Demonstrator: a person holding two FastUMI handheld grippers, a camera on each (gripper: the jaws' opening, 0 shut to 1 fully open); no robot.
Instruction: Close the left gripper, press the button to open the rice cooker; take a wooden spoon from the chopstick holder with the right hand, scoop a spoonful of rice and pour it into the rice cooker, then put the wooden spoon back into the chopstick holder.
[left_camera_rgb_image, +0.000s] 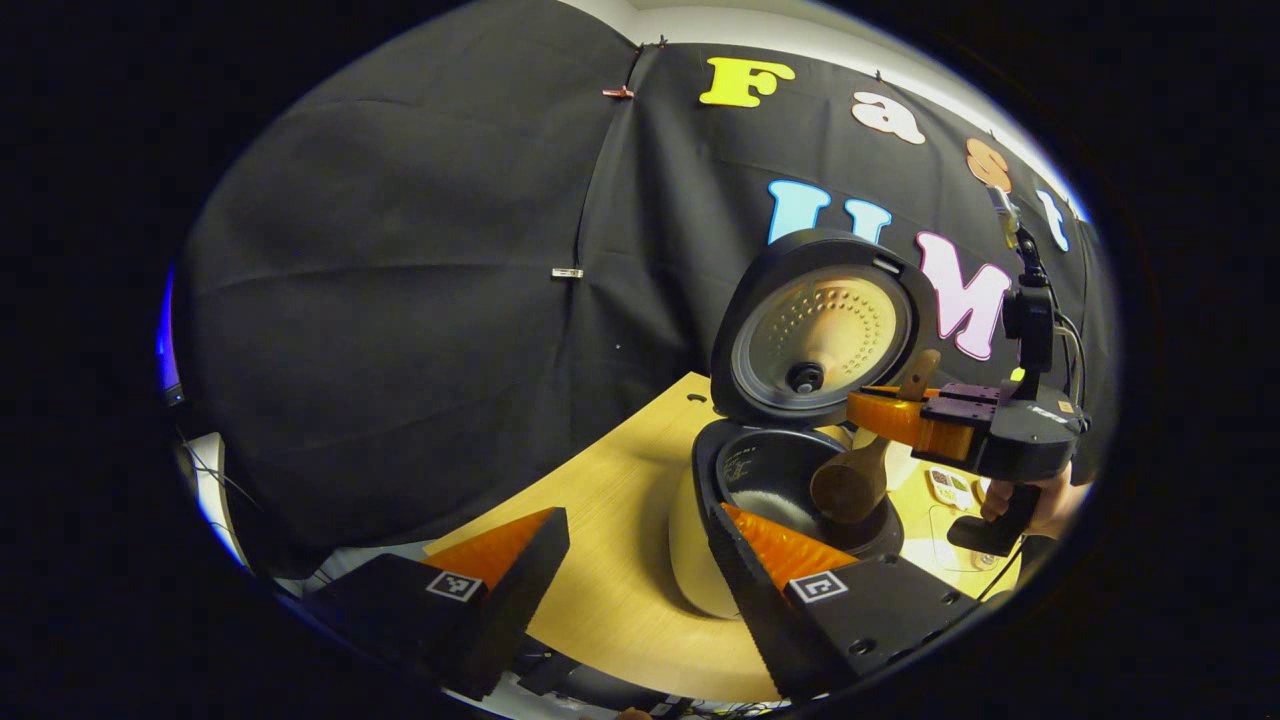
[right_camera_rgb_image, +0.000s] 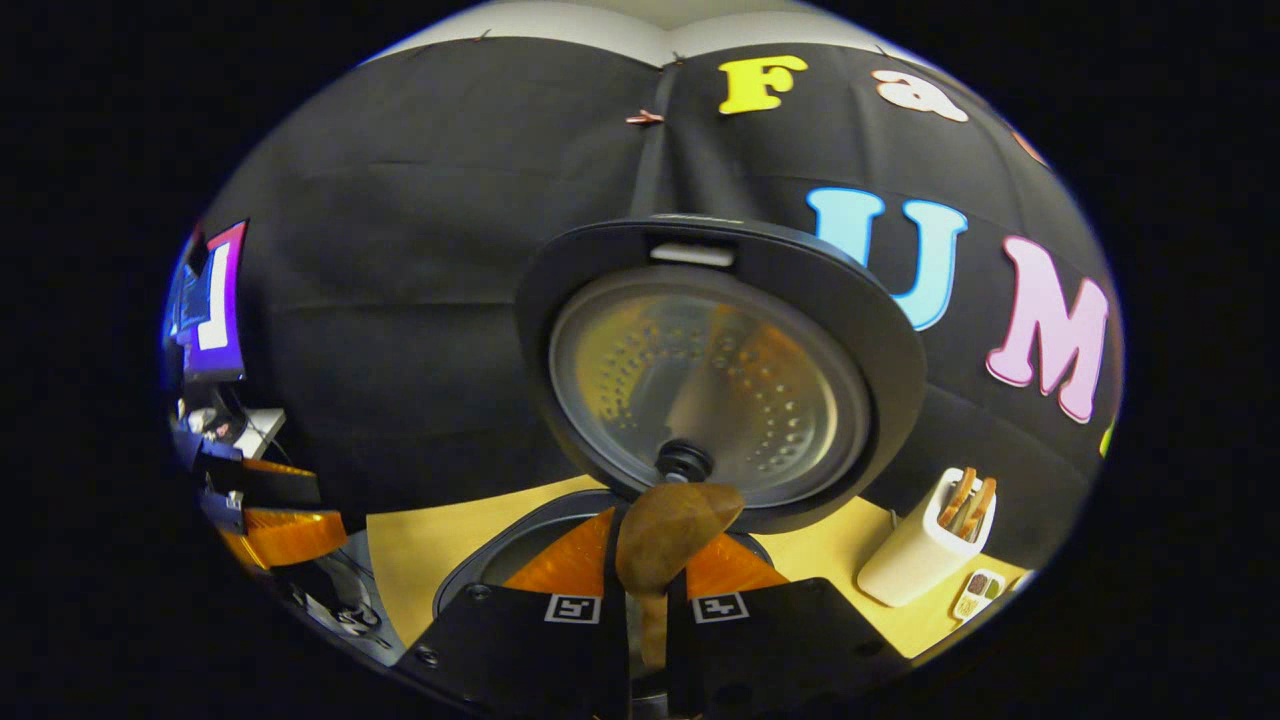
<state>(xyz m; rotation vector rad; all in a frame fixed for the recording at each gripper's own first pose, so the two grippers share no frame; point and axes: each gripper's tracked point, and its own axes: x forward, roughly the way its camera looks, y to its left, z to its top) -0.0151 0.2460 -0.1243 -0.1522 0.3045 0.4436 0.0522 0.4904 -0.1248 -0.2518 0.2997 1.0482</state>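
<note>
While black cloth walls the booth, pale wooden table (left_camera_rgb_image: 610, 560); right hand-held gripper (right_camera_rgb_image: 648, 590) clamping wooden spoon (right_camera_rgb_image: 665, 535), left hand-held gripper (left_camera_rgb_image: 640, 545) agape.

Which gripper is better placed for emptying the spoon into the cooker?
Right: the right gripper already holds the wooden spoon over the open rice cooker. The left gripper is open beside it.
</note>
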